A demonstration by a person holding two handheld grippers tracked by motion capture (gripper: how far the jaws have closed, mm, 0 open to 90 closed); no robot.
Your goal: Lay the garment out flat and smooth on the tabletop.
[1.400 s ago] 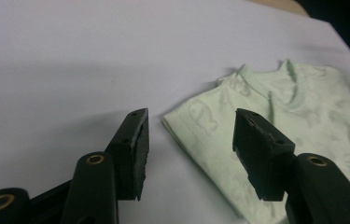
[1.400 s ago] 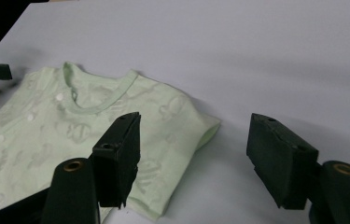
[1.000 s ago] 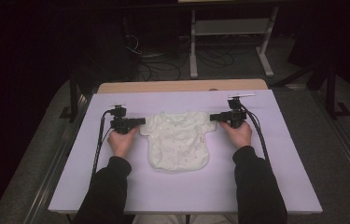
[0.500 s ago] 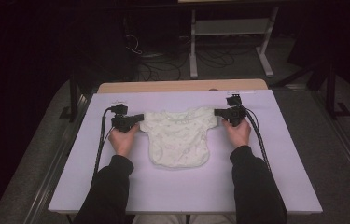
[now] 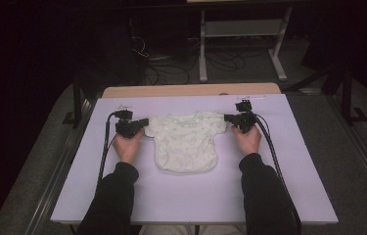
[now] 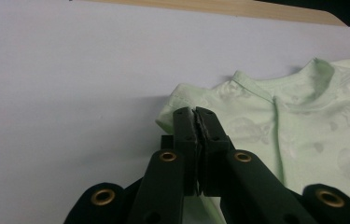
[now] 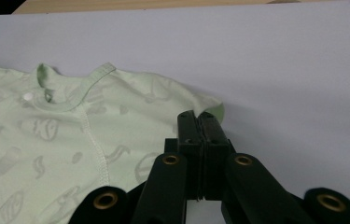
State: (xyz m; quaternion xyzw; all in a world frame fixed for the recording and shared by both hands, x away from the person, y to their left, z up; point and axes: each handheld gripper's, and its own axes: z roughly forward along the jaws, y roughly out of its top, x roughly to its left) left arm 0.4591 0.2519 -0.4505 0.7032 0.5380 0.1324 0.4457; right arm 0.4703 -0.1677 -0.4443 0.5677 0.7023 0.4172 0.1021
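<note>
A small pale green baby shirt (image 5: 186,144) with a faint print lies flat in the middle of the lilac table (image 5: 181,200), neck toward the far edge. My left gripper (image 5: 145,122) sits at its left sleeve, and in the left gripper view the jaws (image 6: 195,113) are shut on the hem of that sleeve of the shirt (image 6: 303,116). My right gripper (image 5: 228,117) is at the other sleeve. In the right gripper view its jaws (image 7: 199,115) are shut on the sleeve edge of the shirt (image 7: 70,140). Both hands rest on the table behind the grippers.
A wooden board (image 5: 186,90) runs along the table's far edge. Beyond it, on the dark floor, stand a white metal frame (image 5: 242,29) and loose cables (image 5: 147,54). Each gripper's black cable (image 5: 105,147) trails back along the forearm. Bare table surrounds the shirt.
The shirt has slid slightly toward the far edge and its sleeves now lie stretched out wider. Both hands have hardly moved.
</note>
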